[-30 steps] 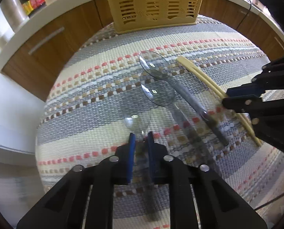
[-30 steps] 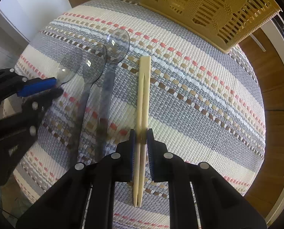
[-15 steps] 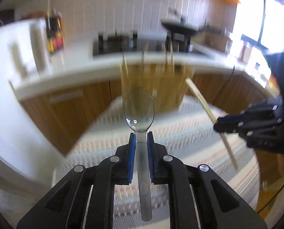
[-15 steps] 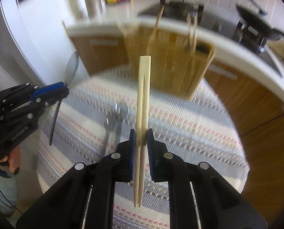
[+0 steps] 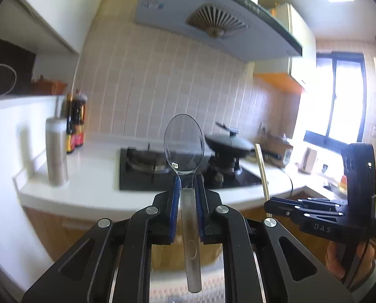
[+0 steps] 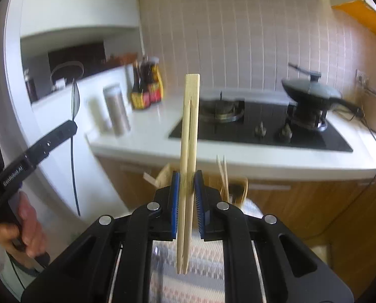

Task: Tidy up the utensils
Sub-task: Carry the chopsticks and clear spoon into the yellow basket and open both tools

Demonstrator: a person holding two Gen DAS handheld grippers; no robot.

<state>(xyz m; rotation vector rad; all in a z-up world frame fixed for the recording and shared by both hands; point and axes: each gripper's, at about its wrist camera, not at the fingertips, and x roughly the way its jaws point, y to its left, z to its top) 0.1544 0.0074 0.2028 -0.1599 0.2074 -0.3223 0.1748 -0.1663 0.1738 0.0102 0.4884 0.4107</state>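
Since the earlier frames, we have lifted both utensils clear of the striped cloth, where they lay flat, and tilted them up until they stand against the kitchen wall.

The clear plastic spoon (image 5: 184,146) now sits in the centre of the left wrist view, bowl up, its handle running down between the blue pads. Our left gripper (image 5: 187,184) is clamped on its neck.

The pair of wooden chopsticks (image 6: 189,151) stands upright in the centre of the right wrist view, pinched at mid-length by our right gripper (image 6: 187,184), whose fingers are closed against it.

Outward from there, the yellow slotted utensil basket (image 6: 239,186) shows only partly, just behind the right gripper's fingertips, with a few sticks already standing in it. A strip of the striped cloth (image 6: 203,265) shows at the bottom of the frame. Behind lie the black gas hob (image 6: 261,126), the lidded wok (image 6: 311,93) at right and the sauce bottles (image 6: 147,88) at left.

We judge both picks done; carrying and dropping each piece into the basket remains, and the chopsticks look nearer to it.
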